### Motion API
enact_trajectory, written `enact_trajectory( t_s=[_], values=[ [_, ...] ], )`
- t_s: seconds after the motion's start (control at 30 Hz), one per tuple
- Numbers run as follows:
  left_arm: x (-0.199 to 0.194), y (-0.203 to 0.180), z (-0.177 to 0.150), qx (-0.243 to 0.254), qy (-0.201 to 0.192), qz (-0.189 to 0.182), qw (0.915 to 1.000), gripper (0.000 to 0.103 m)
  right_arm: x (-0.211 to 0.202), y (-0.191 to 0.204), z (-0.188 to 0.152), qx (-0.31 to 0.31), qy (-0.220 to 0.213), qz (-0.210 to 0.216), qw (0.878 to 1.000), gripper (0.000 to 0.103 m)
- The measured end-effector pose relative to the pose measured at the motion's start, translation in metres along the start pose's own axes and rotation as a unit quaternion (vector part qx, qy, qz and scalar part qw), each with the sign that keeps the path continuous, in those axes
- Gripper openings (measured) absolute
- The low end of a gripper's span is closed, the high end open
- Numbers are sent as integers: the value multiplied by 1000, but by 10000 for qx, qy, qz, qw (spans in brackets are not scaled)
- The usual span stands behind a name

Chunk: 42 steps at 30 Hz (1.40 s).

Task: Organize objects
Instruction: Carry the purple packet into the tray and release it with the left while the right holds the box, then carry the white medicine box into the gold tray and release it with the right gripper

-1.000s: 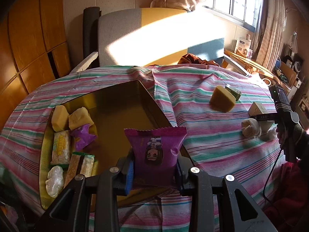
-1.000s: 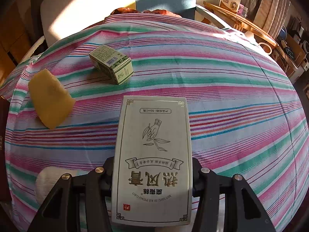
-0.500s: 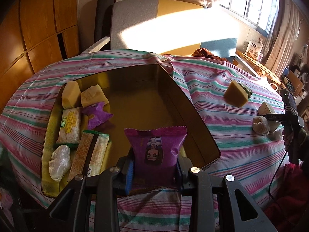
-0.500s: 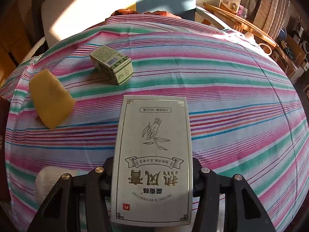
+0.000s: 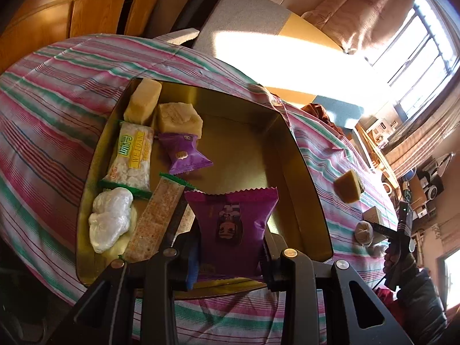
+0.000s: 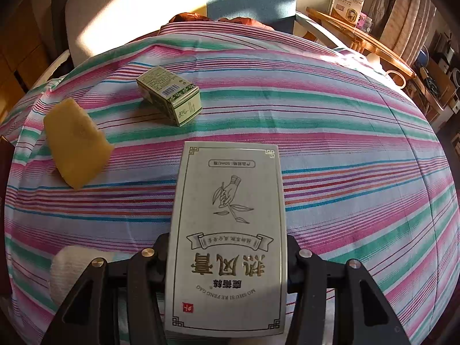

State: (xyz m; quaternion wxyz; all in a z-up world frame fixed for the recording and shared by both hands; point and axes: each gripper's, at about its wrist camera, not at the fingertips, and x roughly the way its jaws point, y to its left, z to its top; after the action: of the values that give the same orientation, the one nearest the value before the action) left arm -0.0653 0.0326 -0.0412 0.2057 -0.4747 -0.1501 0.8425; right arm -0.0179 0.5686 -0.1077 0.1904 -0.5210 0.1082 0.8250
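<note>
Pretty sunny room. Strong light pours in through a barred window (image 5: 425, 49) on the far right, with a pinkish curtain (image 5: 362, 20) hung beside it. A bright patch lands on the grey-and-yellow chair back (image 5: 258, 31) at the far side of the desk, which is covered in a pink, green and white striped cloth (image 6: 330, 120). Wooden cabinet doors (image 5: 95, 8) fill the far left. A cluttered wooden shelf (image 6: 362, 37) sits far right.
</note>
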Motion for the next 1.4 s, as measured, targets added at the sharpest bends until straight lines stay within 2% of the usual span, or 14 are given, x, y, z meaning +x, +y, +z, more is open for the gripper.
enact_trajectory(
  t_s=[0.07, 0.3, 0.4, 0.53, 0.67, 0.83, 0.93, 1.0, 1.23, 1.4],
  values=[
    [8, -4, 4, 41, 85, 4, 10000, 34, 0, 0, 1, -21, -6, -7, 10000, 53],
    [51, -28, 30, 640, 246, 372, 9970, 34, 0, 2, 1, -67, -3, -35, 10000, 53],
    [75, -36, 35, 896, 454, 628, 9930, 35, 0, 2, 1, -72, -3, -42, 10000, 53],
    [101, -33, 36, 1258, 593, 1340, 9812, 38, 0, 2, 0, -86, -5, -48, 10000, 53],
    [106, -18, 42, 1321, 461, 1789, 9739, 59, 1, 3, 2, -105, -12, -56, 9999, 53],
    [97, -15, 40, 1358, 305, 1869, 9725, 61, 1, 2, 1, -104, -13, -70, 9999, 53],
    [86, -17, 37, 1320, 183, 1808, 9744, 68, 1, 2, 3, -82, -5, -86, 9999, 53],
    [78, -19, 35, 1370, 34, 1892, 9723, 72, 1, 2, 4, -55, 8, -89, 9999, 53],
    [48, -18, 29, 1242, -282, 1886, 9738, 73, 0, 2, 6, 61, 45, -110, 9999, 53],
    [26, -12, 17, 1143, -424, 1867, 9748, 73, -4, 6, 6, -55, -92, -444, 9990, 52]
  ],
)
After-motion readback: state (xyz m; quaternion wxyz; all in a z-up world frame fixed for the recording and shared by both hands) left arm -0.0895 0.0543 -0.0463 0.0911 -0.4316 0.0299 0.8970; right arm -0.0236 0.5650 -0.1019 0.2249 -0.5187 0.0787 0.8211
